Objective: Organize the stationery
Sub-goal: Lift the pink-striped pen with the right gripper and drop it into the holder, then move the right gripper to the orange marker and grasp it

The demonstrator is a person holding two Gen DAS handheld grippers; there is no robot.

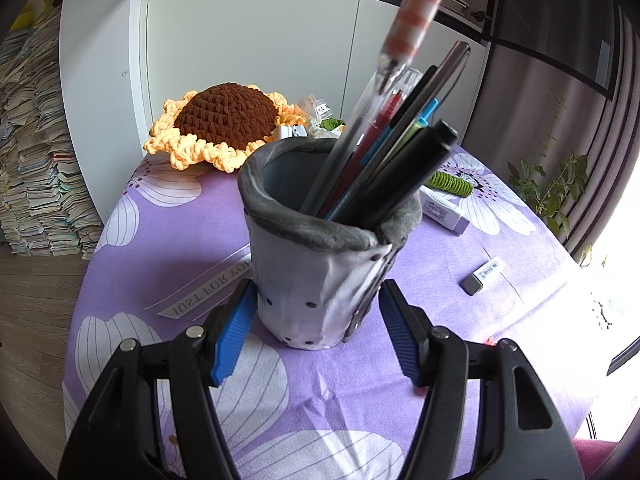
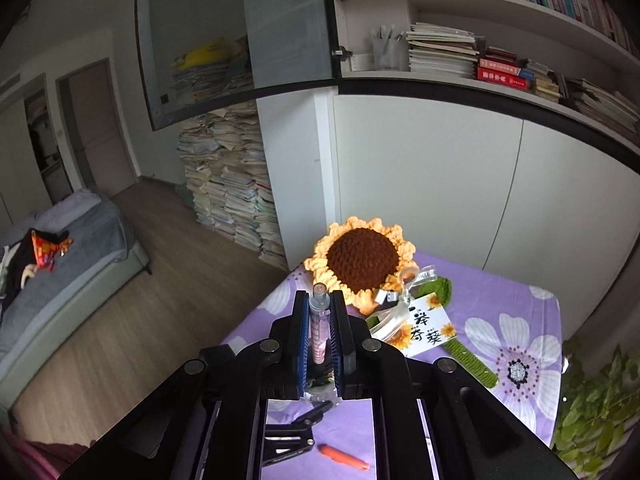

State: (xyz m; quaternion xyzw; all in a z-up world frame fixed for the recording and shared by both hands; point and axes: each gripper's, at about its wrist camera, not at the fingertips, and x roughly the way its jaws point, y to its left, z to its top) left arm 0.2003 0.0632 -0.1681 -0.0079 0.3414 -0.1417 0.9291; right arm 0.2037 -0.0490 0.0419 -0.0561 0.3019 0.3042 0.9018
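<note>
Only the left wrist view shows the pen holder (stuffed with pens) squeezed by the left gripper mid-table. The right view shows the right gripper clamped on a checkered pen, near the table's left edge.

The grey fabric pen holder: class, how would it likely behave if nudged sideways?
The pen holder looks soft: creased wall, padded rim, so it would probably dent. Its pens all lean one way, high above the rim, so it may tip toward them. The left gripper brackets its base.
</note>
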